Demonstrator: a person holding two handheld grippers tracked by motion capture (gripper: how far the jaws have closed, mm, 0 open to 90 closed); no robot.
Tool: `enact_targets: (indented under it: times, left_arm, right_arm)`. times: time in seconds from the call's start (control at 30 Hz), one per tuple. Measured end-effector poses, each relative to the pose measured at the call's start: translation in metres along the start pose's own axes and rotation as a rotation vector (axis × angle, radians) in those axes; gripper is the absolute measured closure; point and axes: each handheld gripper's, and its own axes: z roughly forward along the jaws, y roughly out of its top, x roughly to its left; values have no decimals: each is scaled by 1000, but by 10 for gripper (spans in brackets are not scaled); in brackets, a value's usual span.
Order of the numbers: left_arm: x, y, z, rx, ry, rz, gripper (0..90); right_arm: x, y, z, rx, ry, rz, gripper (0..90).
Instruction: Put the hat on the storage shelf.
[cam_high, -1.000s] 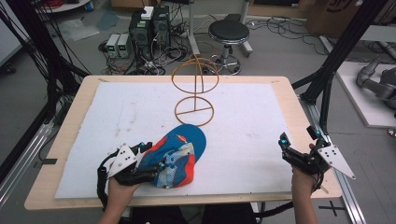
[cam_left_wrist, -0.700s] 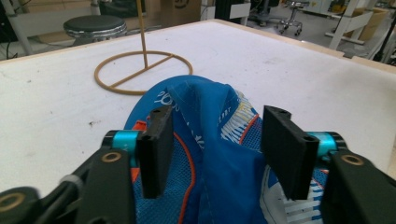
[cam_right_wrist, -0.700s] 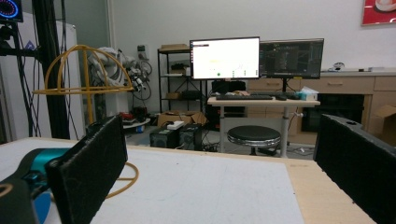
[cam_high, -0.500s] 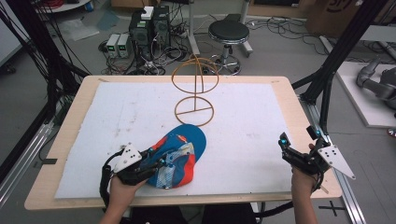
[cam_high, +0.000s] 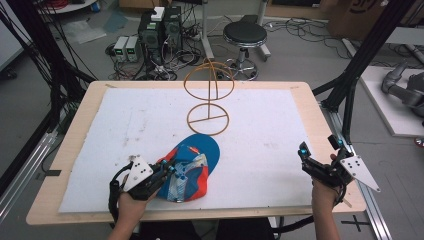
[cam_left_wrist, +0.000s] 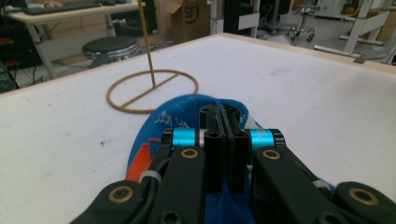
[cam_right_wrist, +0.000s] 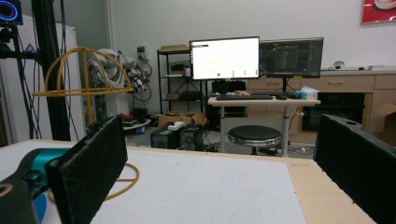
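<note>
I see the blue and orange cap (cam_high: 191, 167) lying on the white tabletop (cam_high: 100, 130), near its front edge and just in front of the base ring of the wire hat stand (cam_high: 208, 95). My left gripper (cam_left_wrist: 224, 122) has its fingers (cam_left_wrist: 211, 140) pressed together on the cap's fabric, at the side nearest me. My right gripper (cam_high: 320, 162) sits well apart at the tabletop's right edge, its fingers (cam_right_wrist: 88, 172) spread wide and holding nothing. A round stool (cam_high: 244, 36) stands on the floor beyond the tabletop.
</note>
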Motion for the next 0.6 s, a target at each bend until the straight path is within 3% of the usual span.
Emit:
enact_targets:
  times: [0.13,0.37,0.6]
  left_arm:
    - [2,7,-3,-57,3,-1,883]
    - [3,20,-3,-97,-4,-2,885]
    - [-2,44,-7,-162,-23,28,886]
  right_arm:
    - [0,0,0,1,-1,0,25]
    - [1,-1,1,4,-1,0,25]
    - [1,-2,2,6,2,-6,25]
